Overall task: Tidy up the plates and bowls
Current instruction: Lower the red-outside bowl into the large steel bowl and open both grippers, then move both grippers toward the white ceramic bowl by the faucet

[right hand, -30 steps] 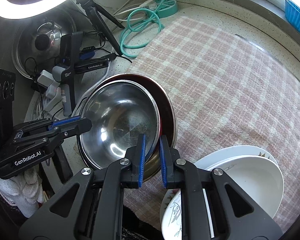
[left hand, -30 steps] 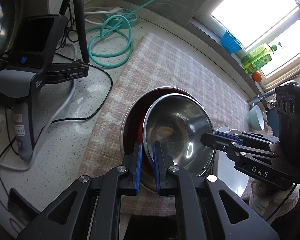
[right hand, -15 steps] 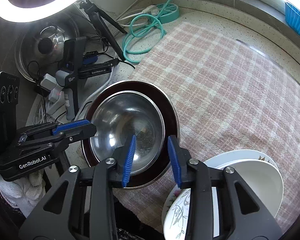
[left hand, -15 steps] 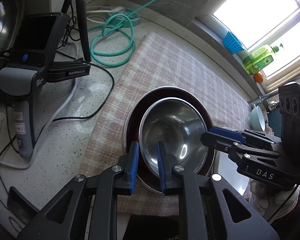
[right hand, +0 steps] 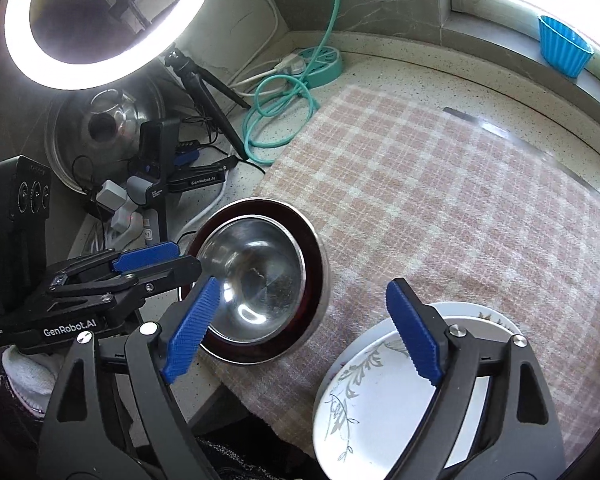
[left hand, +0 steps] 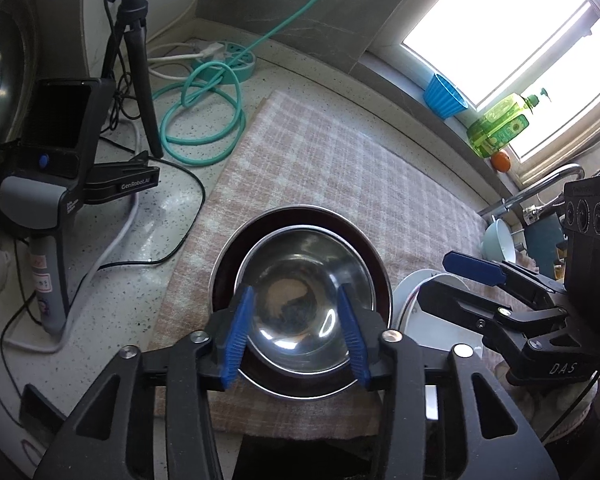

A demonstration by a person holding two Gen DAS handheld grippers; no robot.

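While both claws are opening, nothing is between their pads: the left claw (left hand: 296,334) stands half wide above the steel bowl (left hand: 300,300), and the right claw (right hand: 300,332) is wide, between that bowl and the white plates (right hand: 380,396). The steel bowl sits nested inside the dark-lined bowl (right hand: 314,276) on the checked cloth (right hand: 440,208), at its near left corner on the counter (left hand: 112,288). The release looks complete, I judge. To finish it well, lift both claws straight up, so no pad catches a rim, and only then go right to the plates.
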